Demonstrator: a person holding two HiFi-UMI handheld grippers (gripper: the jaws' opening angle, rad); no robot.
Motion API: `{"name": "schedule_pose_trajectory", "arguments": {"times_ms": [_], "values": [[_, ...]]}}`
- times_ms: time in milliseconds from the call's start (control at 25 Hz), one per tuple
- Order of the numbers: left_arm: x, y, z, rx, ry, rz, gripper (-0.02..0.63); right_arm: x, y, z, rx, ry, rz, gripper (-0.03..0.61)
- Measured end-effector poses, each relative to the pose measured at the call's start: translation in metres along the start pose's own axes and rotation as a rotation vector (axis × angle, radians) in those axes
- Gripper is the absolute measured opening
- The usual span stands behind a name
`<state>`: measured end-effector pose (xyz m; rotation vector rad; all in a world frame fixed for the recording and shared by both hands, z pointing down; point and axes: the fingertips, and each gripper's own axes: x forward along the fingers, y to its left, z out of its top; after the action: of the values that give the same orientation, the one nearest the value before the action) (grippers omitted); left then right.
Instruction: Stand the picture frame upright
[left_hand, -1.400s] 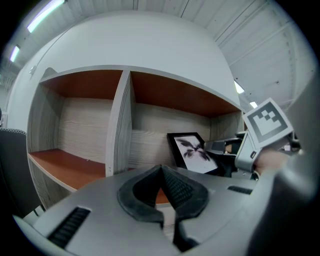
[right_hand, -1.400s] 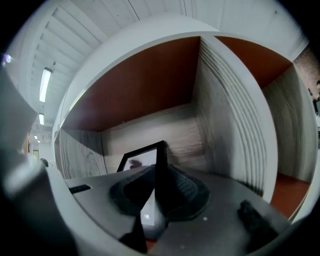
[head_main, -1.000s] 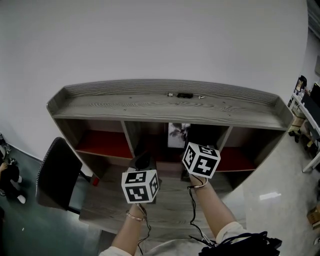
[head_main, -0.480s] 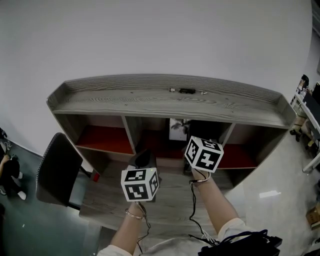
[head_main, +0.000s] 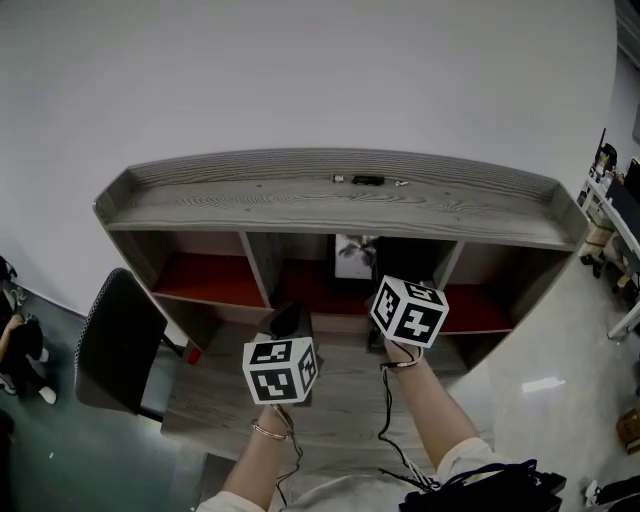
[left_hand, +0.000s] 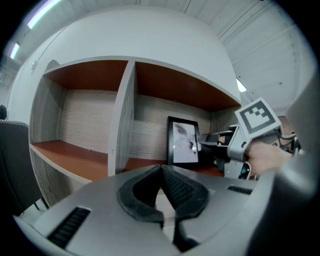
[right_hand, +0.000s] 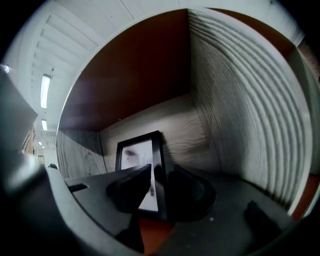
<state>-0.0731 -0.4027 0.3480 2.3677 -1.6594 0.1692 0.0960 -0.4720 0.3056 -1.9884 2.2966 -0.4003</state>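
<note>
The black picture frame (head_main: 355, 257) stands upright in the middle compartment of the grey shelf unit (head_main: 340, 205), leaning on the back wall. In the right gripper view the frame (right_hand: 136, 165) fills the centre, and my right gripper (right_hand: 159, 172) has its jaws on either side of the frame's right edge, closed against it. From the left gripper view, the frame (left_hand: 183, 141) shows with the right gripper (left_hand: 212, 144) reaching it from the right. My left gripper (left_hand: 161, 169) hangs back over the desk, shut and empty, its marker cube (head_main: 280, 370) low in the head view.
A wooden divider (left_hand: 122, 120) separates the left compartment, with its red floor (head_main: 210, 283), from the middle one. A black chair (head_main: 115, 345) stands at the desk's left. Small dark items (head_main: 368, 181) lie on the shelf top. The desk surface (head_main: 340, 400) lies under both arms.
My right gripper has shifted slightly right and up at the frame's edge. The frame stays upright, and the left gripper has hardly moved.
</note>
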Motion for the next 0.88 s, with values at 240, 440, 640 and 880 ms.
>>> {"name": "schedule_pose_trajectory", "arguments": {"times_ms": [240,440,640,880], "values": [[-0.005,-0.009,-0.003,-0.009,-0.004,-0.010,0.004,-0.009,0.002,-0.008,-0.021,0.018,0.015,0.129],[-0.018,-0.014,-0.002,-0.015,-0.019,-0.010,0.004,-0.027,0.006,-0.013,-0.043,0.028,0.024,0.129],[-0.040,-0.021,-0.003,-0.022,-0.033,-0.010,0.004,-0.054,0.011,-0.020,-0.070,0.039,0.034,0.129],[-0.076,-0.030,-0.014,-0.037,-0.039,-0.006,0.004,-0.098,0.016,-0.033,-0.085,0.048,0.032,0.128]]}}
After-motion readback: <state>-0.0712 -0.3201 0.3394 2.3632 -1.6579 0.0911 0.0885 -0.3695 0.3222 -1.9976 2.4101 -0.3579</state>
